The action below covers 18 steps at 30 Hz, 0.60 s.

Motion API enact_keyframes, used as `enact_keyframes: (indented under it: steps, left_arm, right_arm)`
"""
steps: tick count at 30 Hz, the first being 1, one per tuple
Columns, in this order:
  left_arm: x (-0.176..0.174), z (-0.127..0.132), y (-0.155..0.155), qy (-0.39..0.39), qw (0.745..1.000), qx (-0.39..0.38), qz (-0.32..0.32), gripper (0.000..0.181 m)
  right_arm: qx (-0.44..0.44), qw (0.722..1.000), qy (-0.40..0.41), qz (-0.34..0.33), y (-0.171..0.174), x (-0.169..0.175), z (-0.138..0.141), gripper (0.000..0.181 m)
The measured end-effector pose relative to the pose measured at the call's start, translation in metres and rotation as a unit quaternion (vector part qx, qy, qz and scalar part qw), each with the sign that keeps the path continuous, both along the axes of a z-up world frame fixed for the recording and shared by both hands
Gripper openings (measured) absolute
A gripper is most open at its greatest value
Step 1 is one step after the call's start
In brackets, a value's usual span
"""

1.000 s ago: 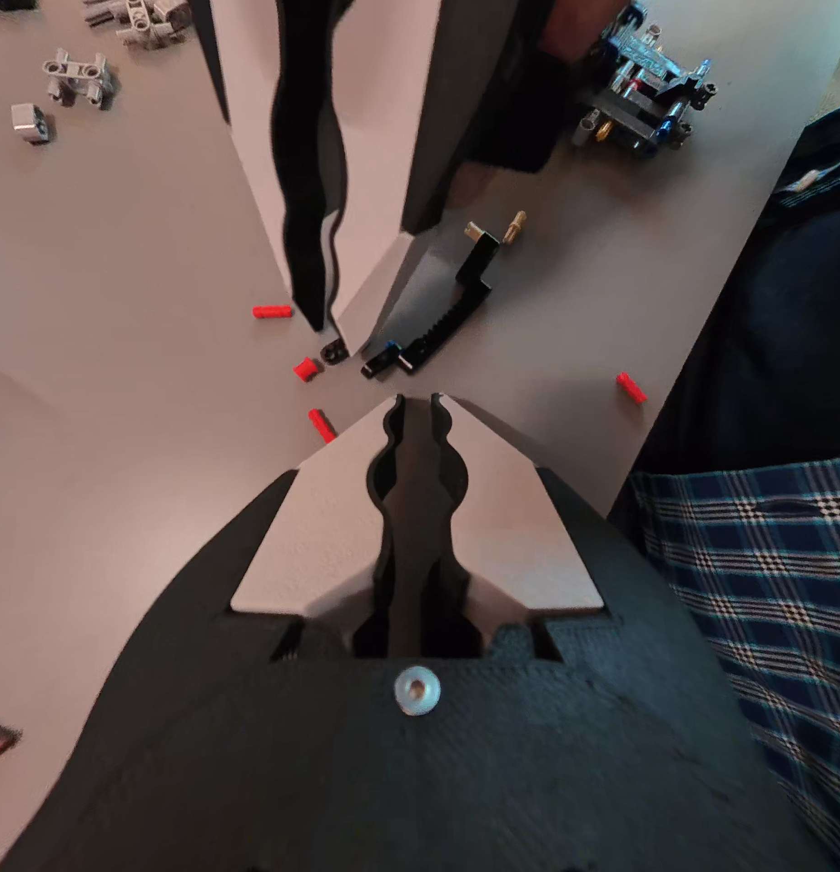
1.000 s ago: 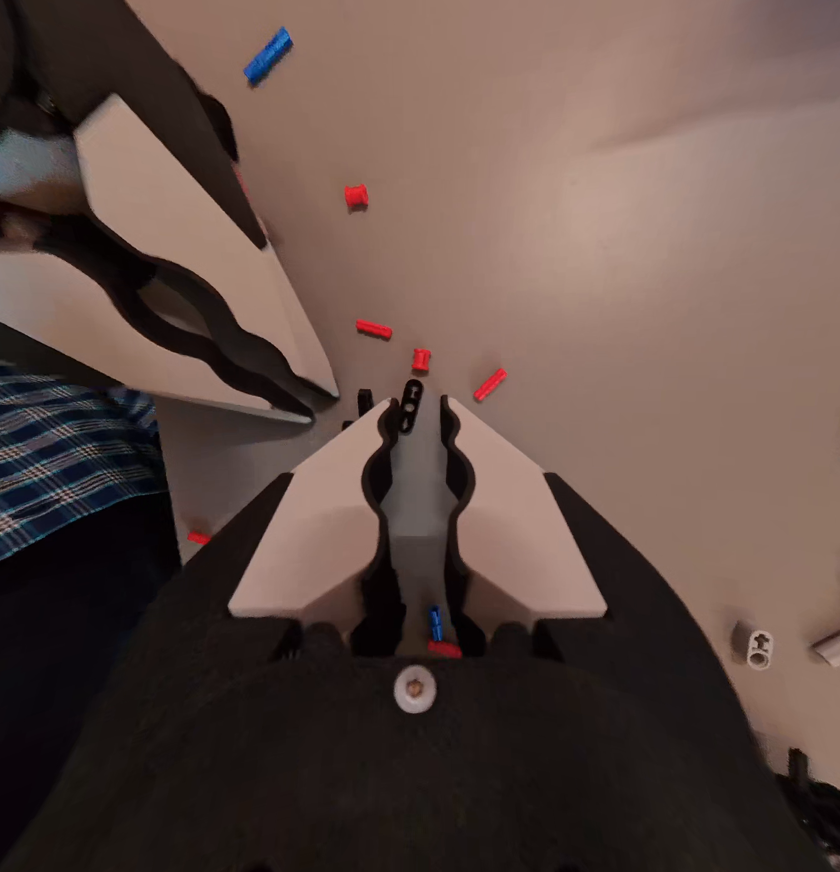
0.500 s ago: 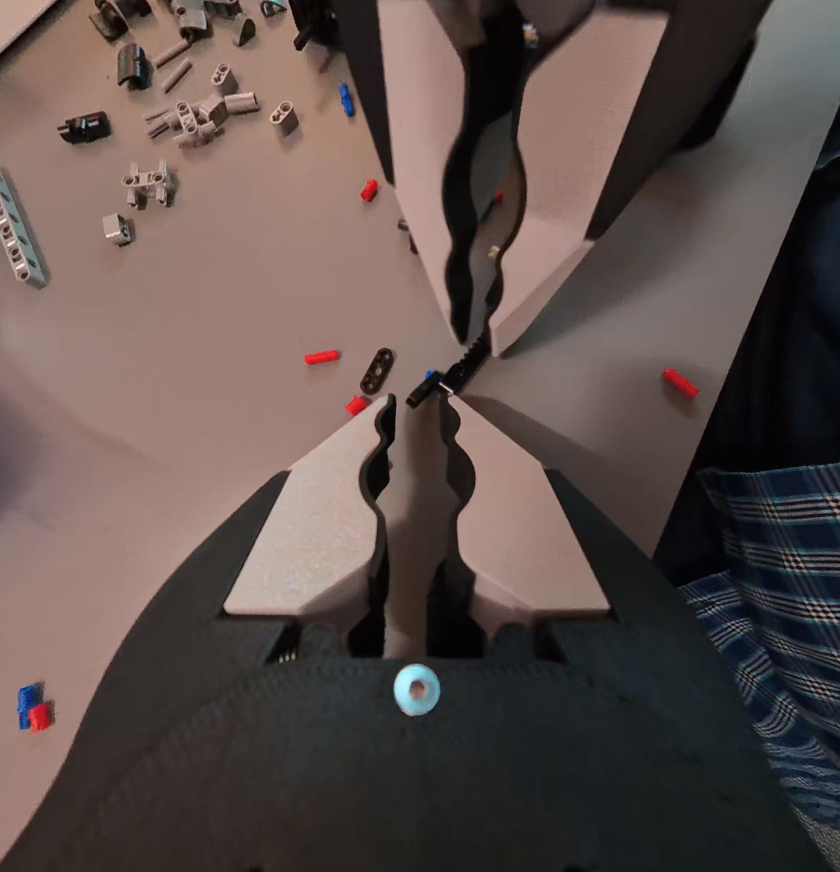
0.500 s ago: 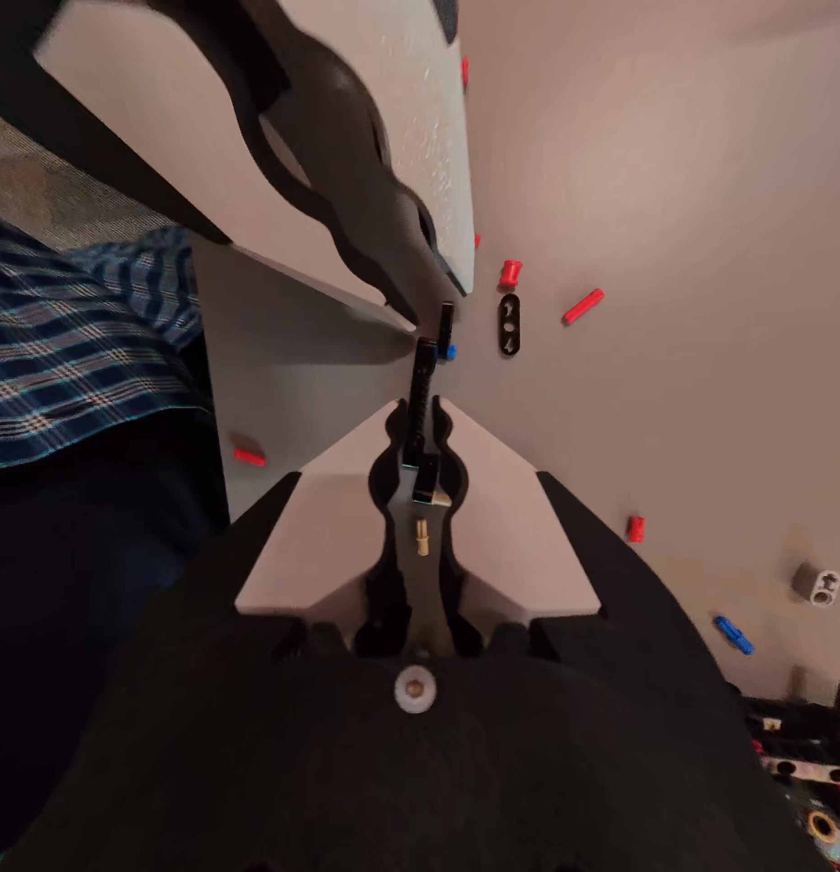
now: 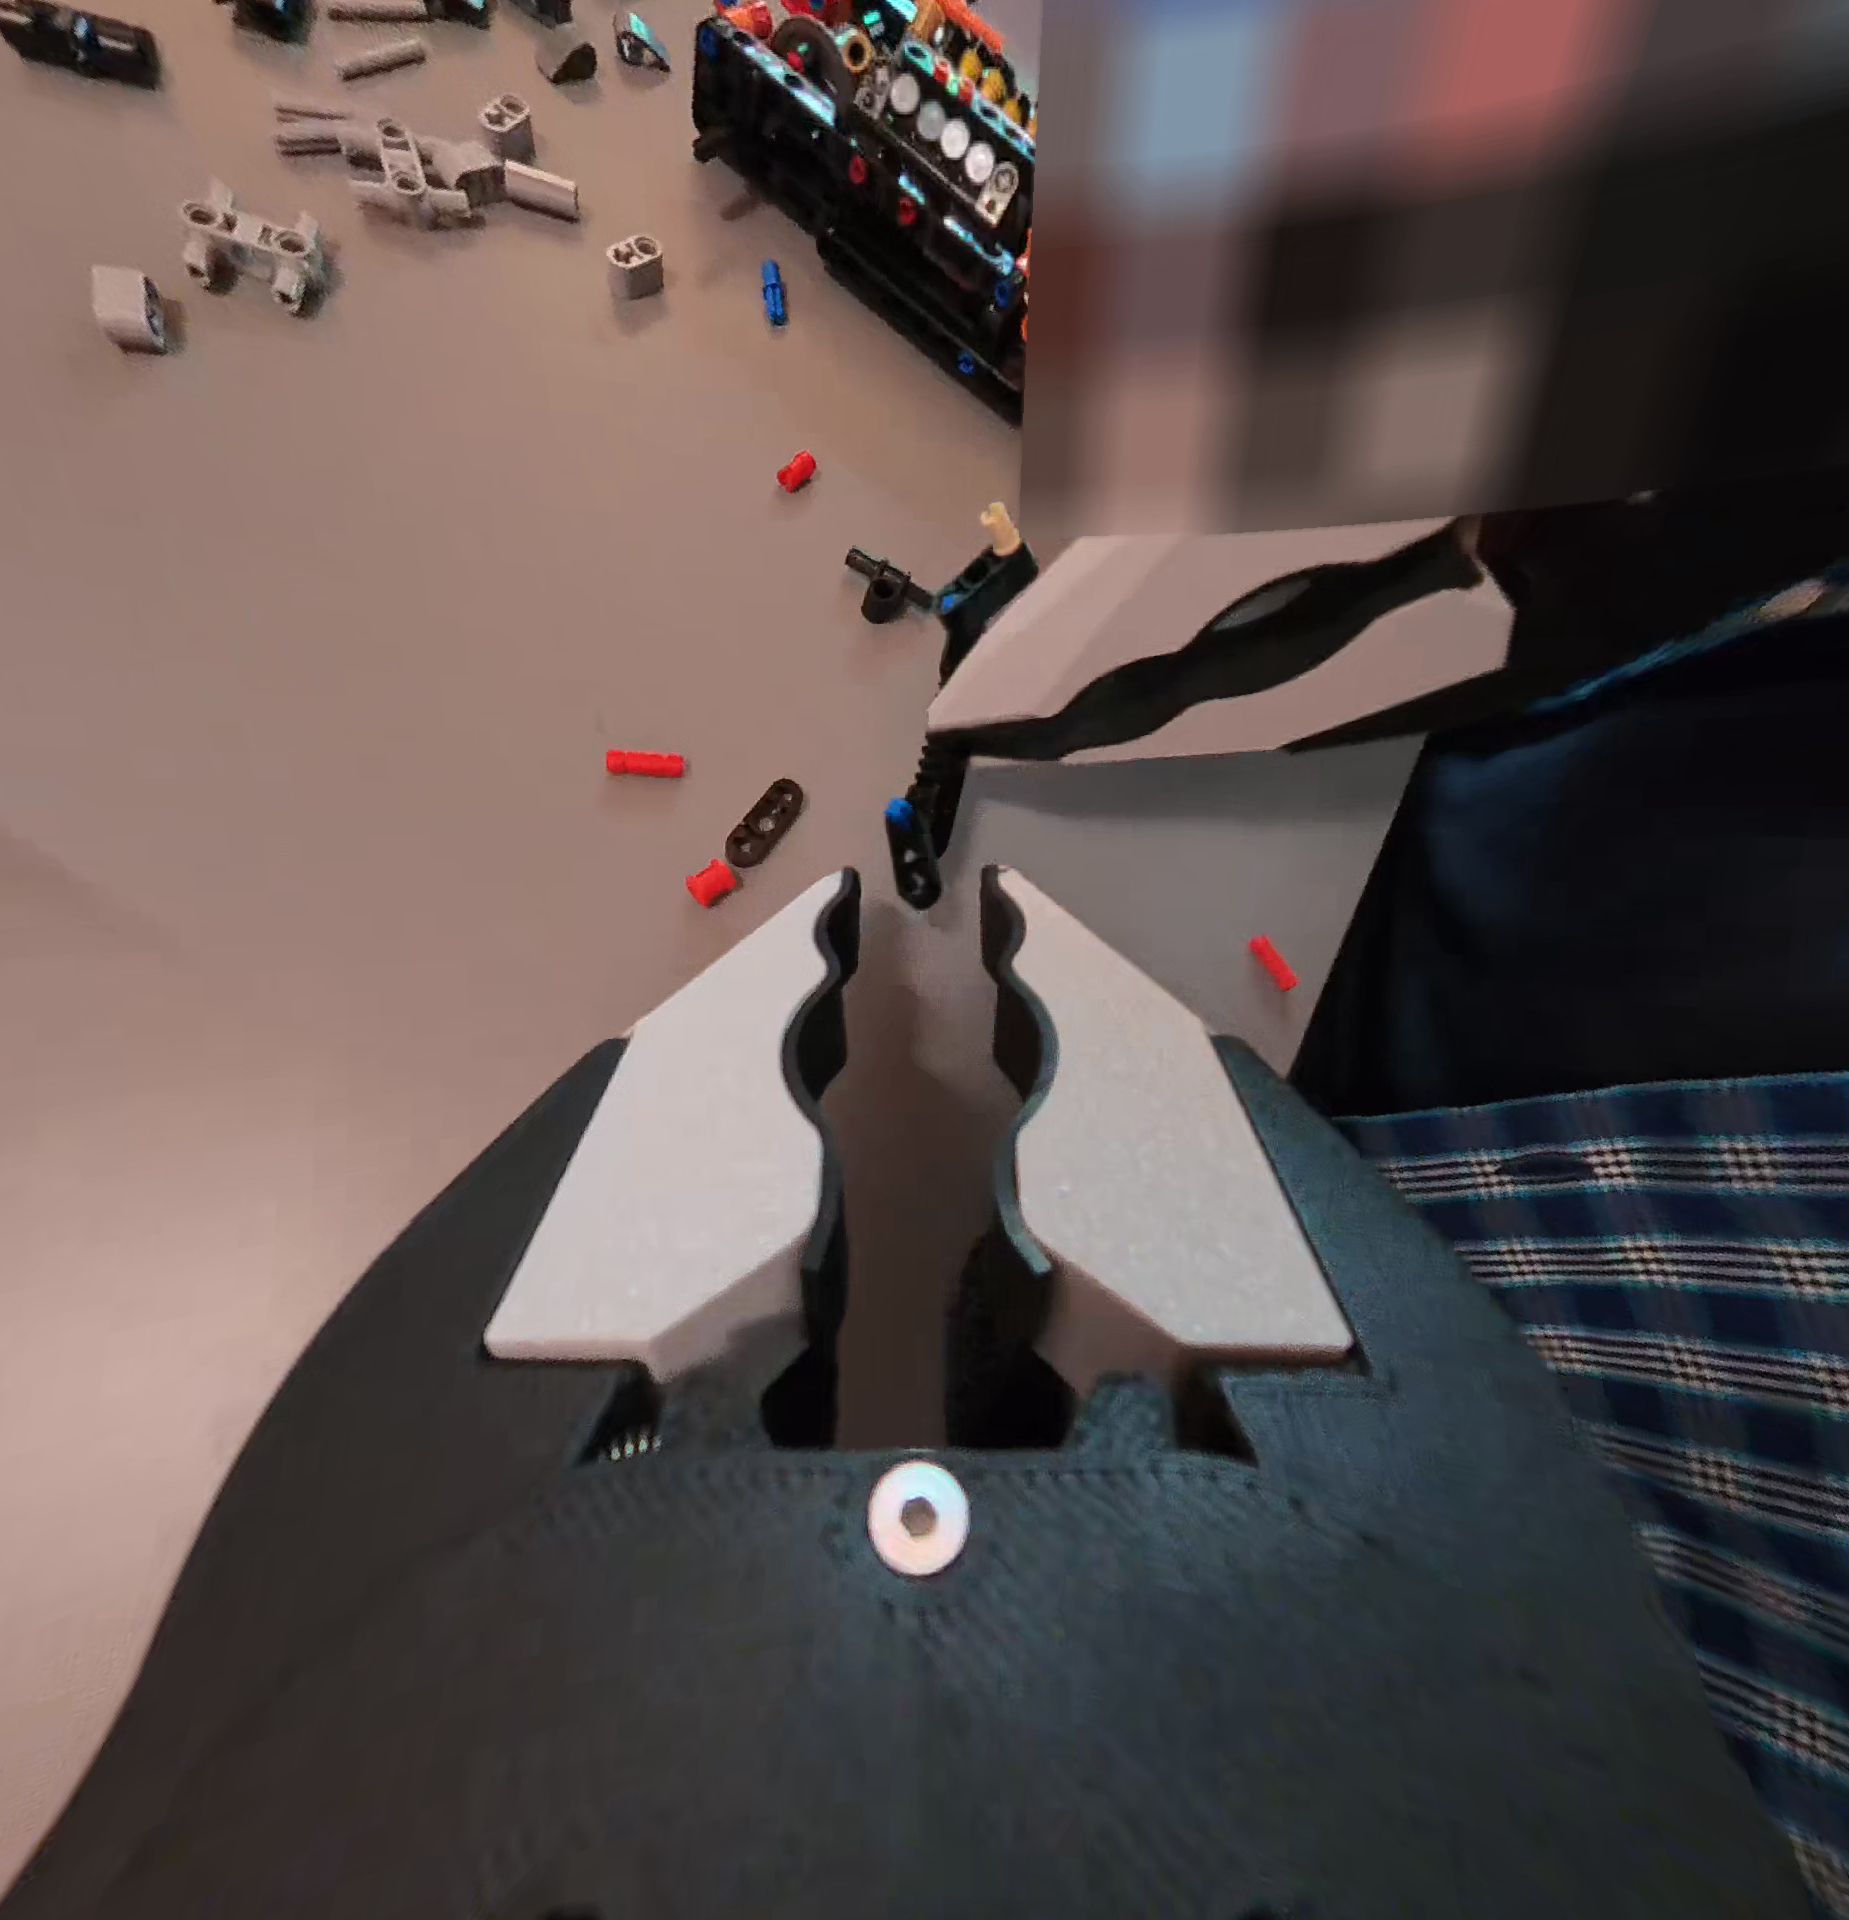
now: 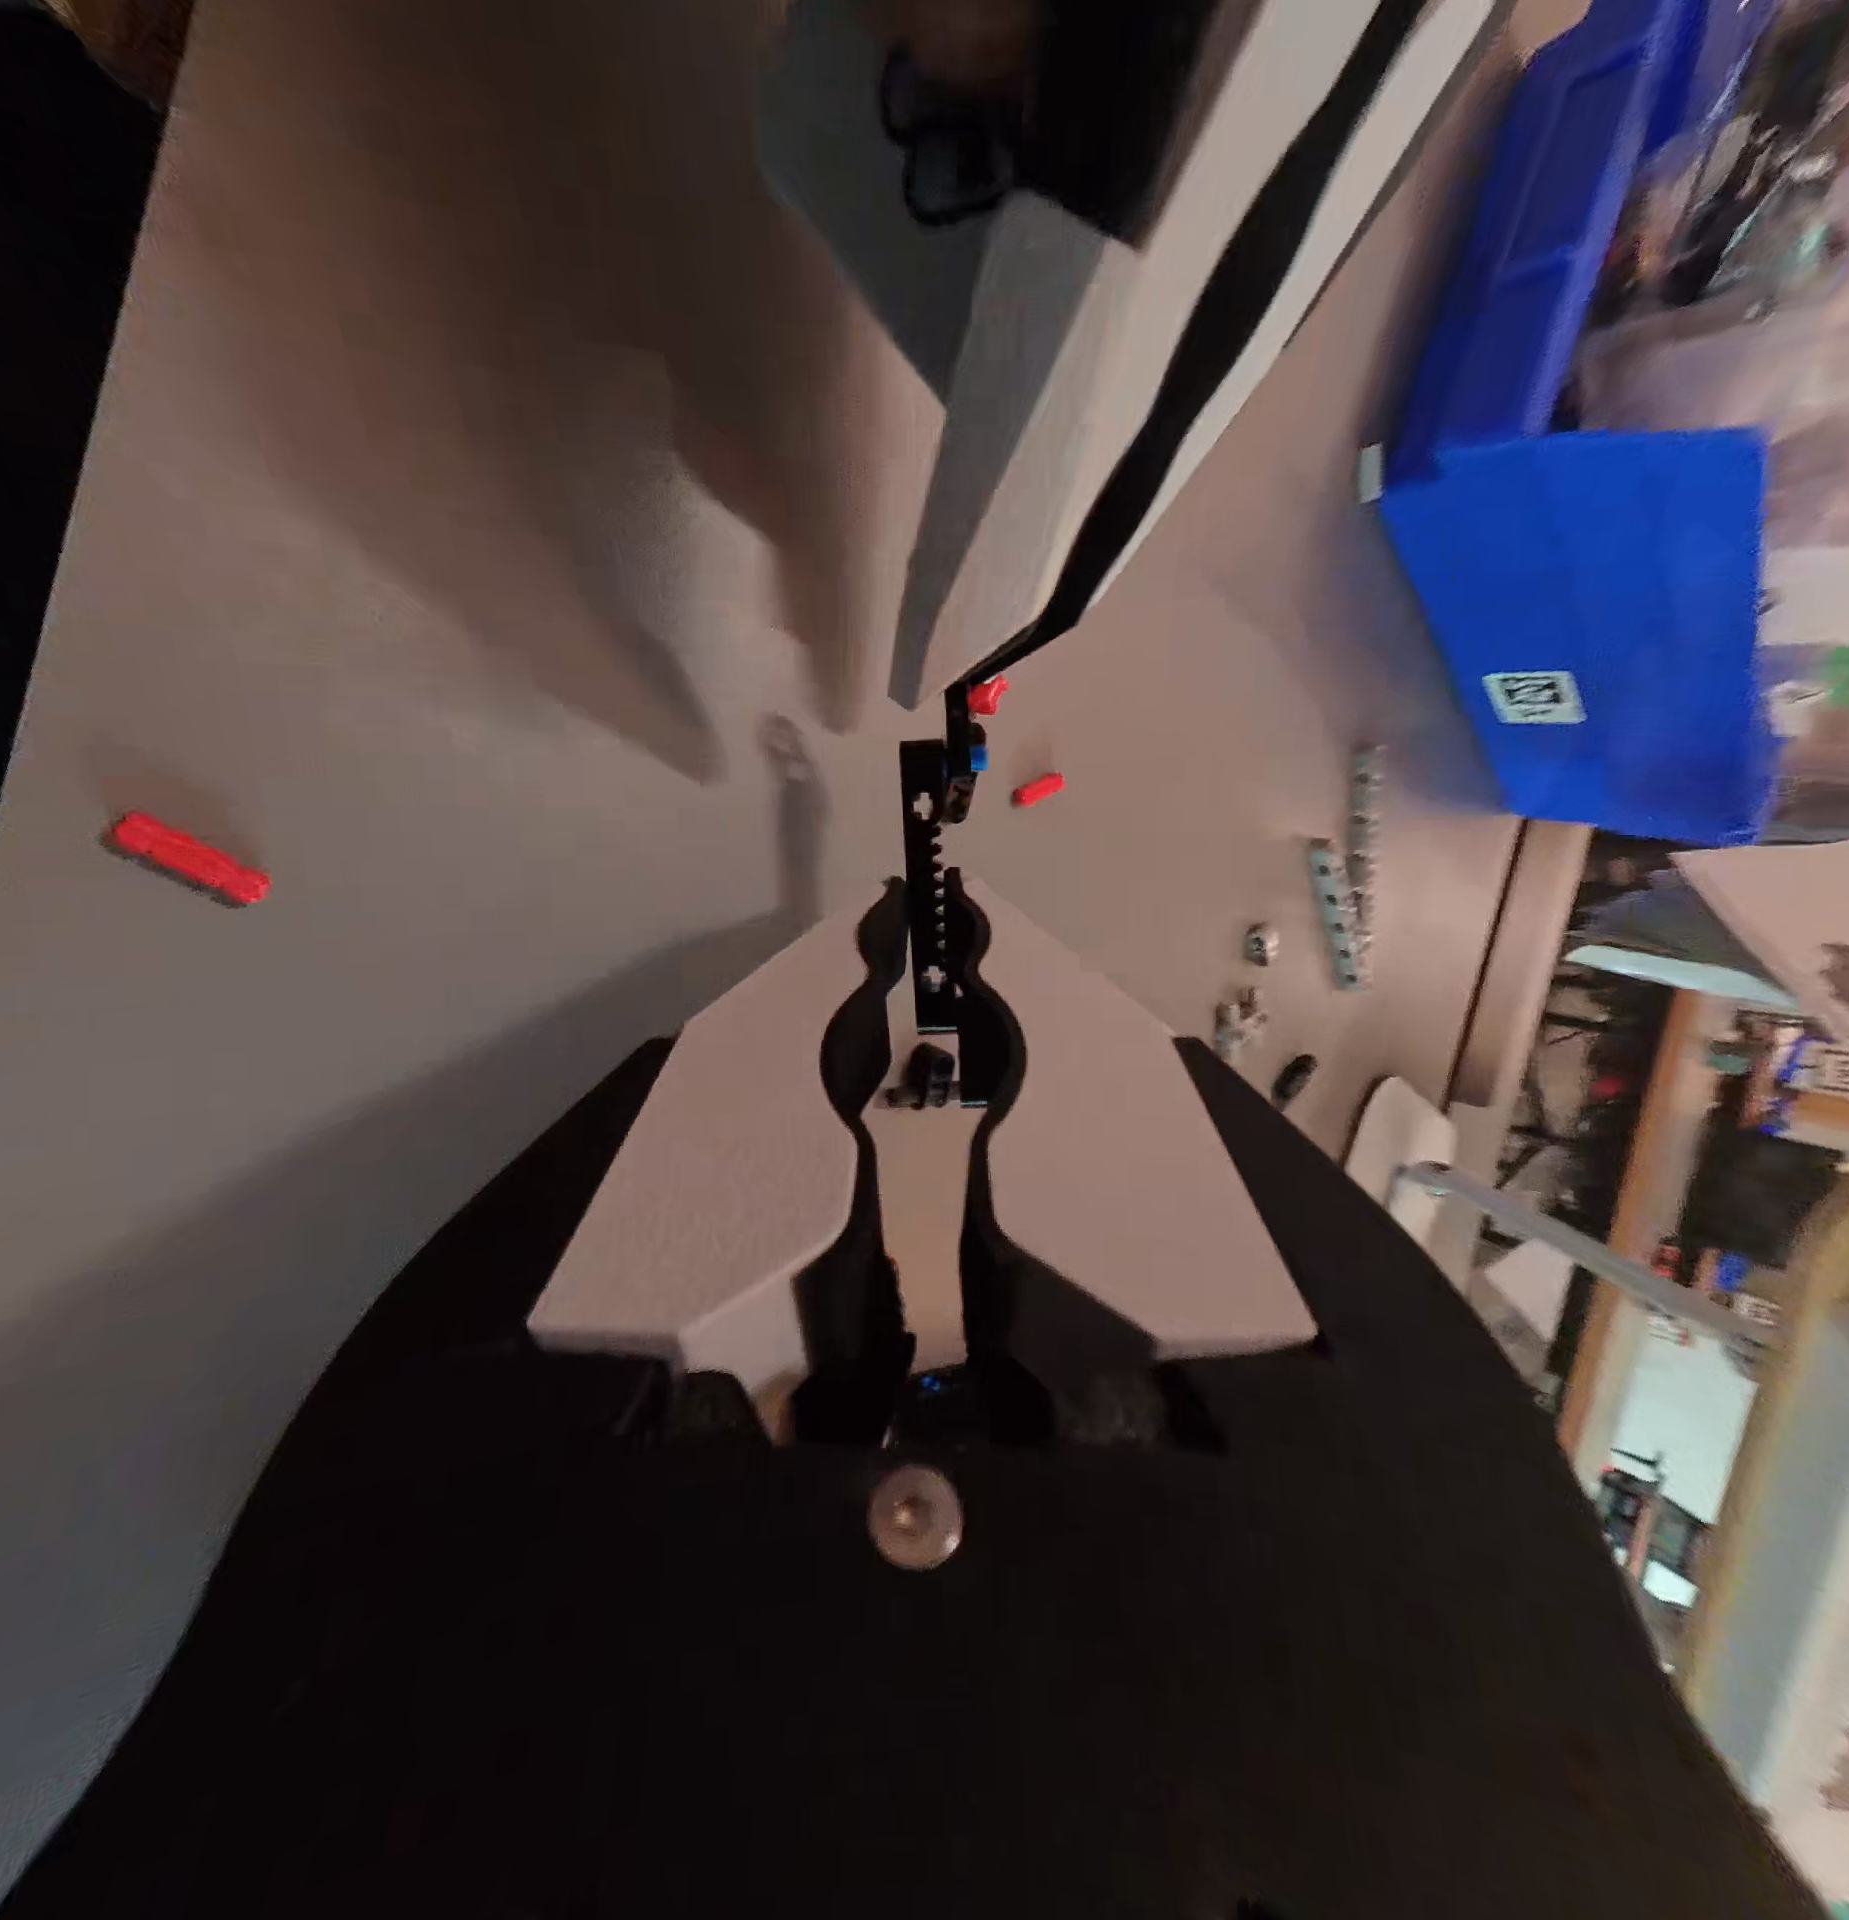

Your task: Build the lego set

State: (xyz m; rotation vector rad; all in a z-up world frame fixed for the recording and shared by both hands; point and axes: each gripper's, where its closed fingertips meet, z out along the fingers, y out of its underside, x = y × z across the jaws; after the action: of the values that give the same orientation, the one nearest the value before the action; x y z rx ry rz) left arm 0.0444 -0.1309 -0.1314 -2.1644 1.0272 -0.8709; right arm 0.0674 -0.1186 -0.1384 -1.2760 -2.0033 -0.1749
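Note:
My right gripper (image 6: 925, 894) is shut on a black toothed rack piece (image 6: 935, 935), which sticks out forward past its tips. A short black beam (image 6: 956, 774) with a blue pin (image 6: 977, 764) is fixed to the rack's far end. In the left wrist view the right gripper (image 5: 1211, 665) comes in from the right, and the rack (image 5: 935, 774) hangs down from it. My left gripper (image 5: 920, 883) is open and empty. The short black beam (image 5: 915, 857) ends right at the gap between its fingertips. The left gripper also shows in the right wrist view (image 6: 1055, 468), blurred.
Loose on the table: a red pin (image 5: 645, 764), a red bush (image 5: 710, 883), a black two-hole beam (image 5: 764, 821), a red pin (image 5: 1271, 961) by the table edge, a black connector (image 5: 884, 587) and grey pieces (image 5: 432, 171). The part-built model (image 5: 878, 177) stands at the back. A blue bin (image 6: 1585, 623) is beyond. My two grippers' fingertips are within a few centimetres of each other. From the left gripper's tips to the red pin (image 5: 645, 764) is close to 5 cm. The right camera catches it too, in the right wrist view (image 6: 1044, 785).
My right gripper has closed on the rack piece, lifted it and swung round to the right side. The rack's beam end now sits at my left fingertips, which have spread slightly.

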Motion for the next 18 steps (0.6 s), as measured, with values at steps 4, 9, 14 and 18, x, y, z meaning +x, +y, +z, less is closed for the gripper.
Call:
enact_keyframes:
  steps: [4,9,14,18]
  left_arm:
    - [0.005,-0.002,-0.003,-0.013,1.0,-0.014,0.008,0.008]
    - [0.002,-0.007,-0.005,0.006,1.0,0.002,0.021,0.008]
    - [-0.001,-0.011,-0.004,0.109,0.984,0.139,0.009,0.007]
    - [0.001,-0.022,-0.008,0.154,0.971,0.184,-0.014,0.008]
  right_arm:
    - [0.027,1.0,0.011,0.011,-0.002,0.0,0.004,0.003]
    - [-0.04,0.999,0.022,0.013,-0.011,-0.001,-0.001,0.011]
    - [-0.21,0.976,0.05,-0.023,-0.014,0.003,0.004,0.015]
    - [-0.275,0.958,0.067,-0.038,-0.014,0.002,0.007,0.014]
